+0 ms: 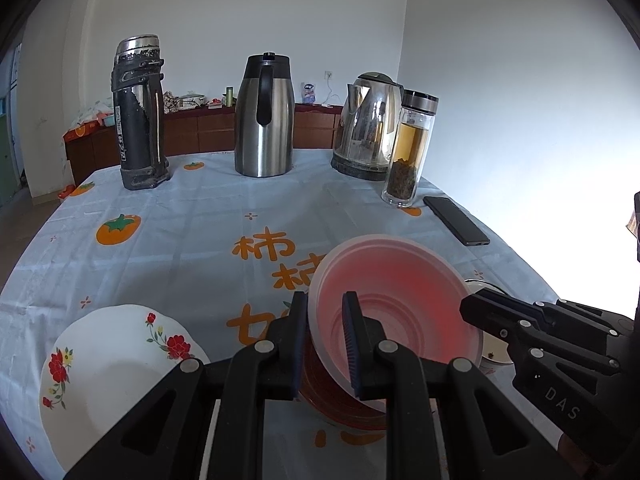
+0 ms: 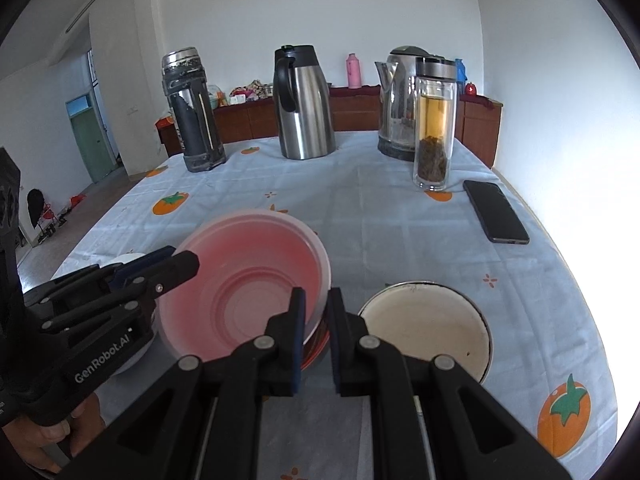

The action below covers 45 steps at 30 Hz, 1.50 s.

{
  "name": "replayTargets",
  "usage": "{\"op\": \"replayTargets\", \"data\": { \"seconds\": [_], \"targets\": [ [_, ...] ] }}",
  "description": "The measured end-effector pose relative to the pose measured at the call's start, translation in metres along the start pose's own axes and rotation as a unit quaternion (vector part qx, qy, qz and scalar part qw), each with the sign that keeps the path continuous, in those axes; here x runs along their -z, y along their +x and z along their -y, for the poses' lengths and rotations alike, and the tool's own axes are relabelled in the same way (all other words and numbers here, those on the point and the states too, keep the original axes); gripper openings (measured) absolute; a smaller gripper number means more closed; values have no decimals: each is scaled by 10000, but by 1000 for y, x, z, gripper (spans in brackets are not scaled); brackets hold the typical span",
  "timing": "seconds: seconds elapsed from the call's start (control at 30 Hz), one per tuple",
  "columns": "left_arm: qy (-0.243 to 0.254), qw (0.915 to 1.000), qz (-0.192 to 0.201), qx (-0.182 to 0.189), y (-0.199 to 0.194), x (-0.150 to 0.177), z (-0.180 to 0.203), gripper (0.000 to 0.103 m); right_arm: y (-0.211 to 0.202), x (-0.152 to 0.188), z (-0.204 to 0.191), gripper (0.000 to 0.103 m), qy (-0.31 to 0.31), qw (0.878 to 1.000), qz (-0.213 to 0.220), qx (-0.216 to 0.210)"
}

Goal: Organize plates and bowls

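Gripping the near rim of the pink bowl (image 1: 394,300) between its two fingers, the left gripper (image 1: 325,344) sits at the lower middle of the left wrist view and holds the bowl tilted above a red plate (image 1: 340,404) on the counter (image 1: 180,240). In the right wrist view the right gripper (image 2: 316,340) is at the lower middle, and its narrow jaws close on the right rim of the same bowl (image 2: 244,284), so both grippers hold it. A white flowered plate (image 1: 116,364) lies at the lower left of the left view, near the red plate but apart from it. A cream bowl (image 2: 428,324) with a dark rim stands just right of the right gripper. At the far side of the counter stand a black flask (image 1: 138,116), a steel jug (image 1: 264,116), a kettle (image 1: 368,128) and a tea bottle (image 1: 408,148), and a phone (image 1: 456,220) lies near the bottle.
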<state>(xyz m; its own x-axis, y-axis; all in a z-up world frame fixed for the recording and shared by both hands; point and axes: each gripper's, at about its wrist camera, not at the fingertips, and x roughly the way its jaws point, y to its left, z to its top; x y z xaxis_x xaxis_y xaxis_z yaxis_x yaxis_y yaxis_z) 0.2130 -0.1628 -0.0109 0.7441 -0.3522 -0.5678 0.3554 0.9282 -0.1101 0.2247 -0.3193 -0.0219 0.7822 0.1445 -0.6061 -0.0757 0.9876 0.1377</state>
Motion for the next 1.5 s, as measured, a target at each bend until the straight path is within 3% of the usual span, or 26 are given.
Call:
{"op": "replayTargets", "data": {
  "seconds": [1.5],
  "targets": [
    [-98,9988,-489,14,22,6,-6,19,23,4,3,14,-22,9990,-432,-85]
  ]
}}
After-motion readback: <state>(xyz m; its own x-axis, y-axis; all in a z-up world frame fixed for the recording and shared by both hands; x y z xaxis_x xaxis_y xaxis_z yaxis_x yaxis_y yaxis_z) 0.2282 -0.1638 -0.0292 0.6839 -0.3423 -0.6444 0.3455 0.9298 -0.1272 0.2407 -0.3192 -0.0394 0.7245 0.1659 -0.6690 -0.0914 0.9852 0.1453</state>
